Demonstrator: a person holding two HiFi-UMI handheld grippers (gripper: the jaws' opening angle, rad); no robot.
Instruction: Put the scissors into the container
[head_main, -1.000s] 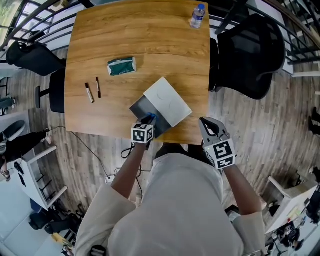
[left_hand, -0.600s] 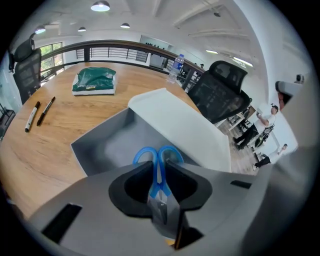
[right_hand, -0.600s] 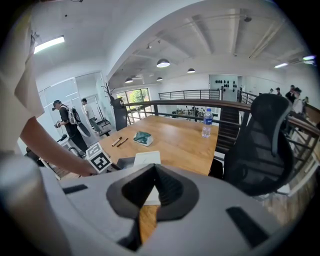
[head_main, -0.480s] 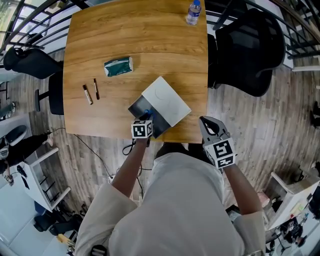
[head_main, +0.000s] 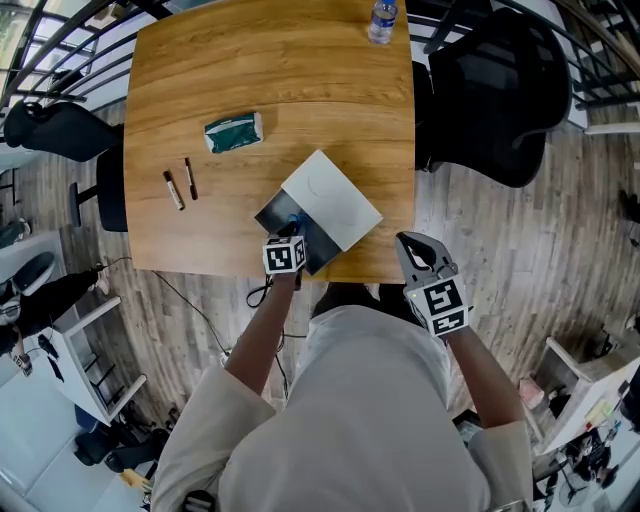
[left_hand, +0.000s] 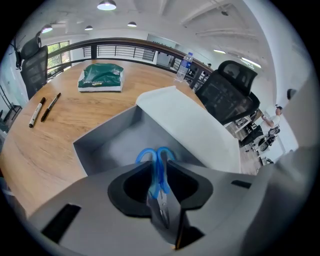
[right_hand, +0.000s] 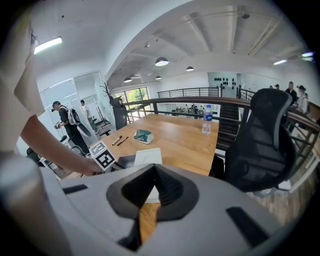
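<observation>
A wooden table (head_main: 270, 100) fills the middle of the head view, and the dark grey container (head_main: 272, 213) sits open at its near edge. A black office chair (head_main: 495, 95) stands off to the right of the container and beyond it, clear of the table. The container's white lid (head_main: 330, 200) lies slid to the right, so it covers the far right part and leaves the near left part open.

The left gripper (head_main: 290, 238) hangs tilted down over that open part. Its jaws have just been easing apart, but the scissors (left_hand: 157, 160) stand between them with the blades pinched, and the blue handles point down into the container without touching its floor. The right gripper (head_main: 406, 243) is to the right of the container, well apart from it, with its jaws closed and nothing between them.

A green packet (head_main: 233, 132) lies beyond the container to the left. A water bottle (head_main: 380, 22) stands far beyond it at the table's far edge. Two markers (head_main: 174, 188) lie side by side to the container's left.
</observation>
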